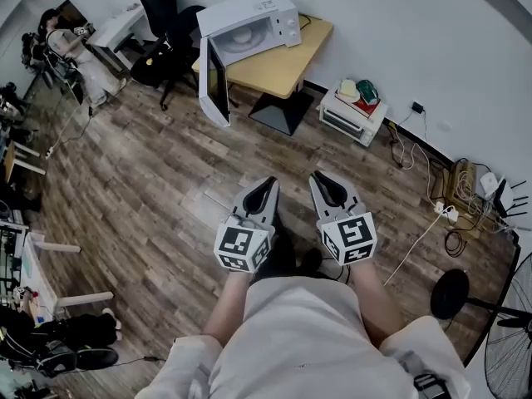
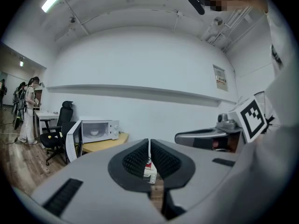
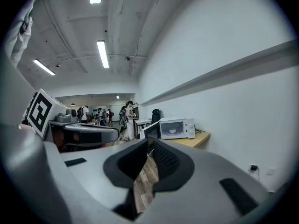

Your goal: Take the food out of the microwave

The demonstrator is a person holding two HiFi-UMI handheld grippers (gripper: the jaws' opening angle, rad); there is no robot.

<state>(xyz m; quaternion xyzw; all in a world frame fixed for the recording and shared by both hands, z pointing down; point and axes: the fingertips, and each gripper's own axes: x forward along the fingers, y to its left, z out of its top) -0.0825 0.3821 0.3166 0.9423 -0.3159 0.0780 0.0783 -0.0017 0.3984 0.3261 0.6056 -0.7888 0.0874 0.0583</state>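
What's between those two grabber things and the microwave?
Only bare wooden floor, as the head view shows. The left gripper and right gripper are shut and empty; the microwave stands on a table with its door open.

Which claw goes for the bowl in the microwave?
Right, probably: left claw and right claw are both shut, empty, far off, but the door hangs open on the left of the microwave, crowding that side.

microwave contents (image 2: 94, 132) too small, fan (image 1: 511, 347) cut off
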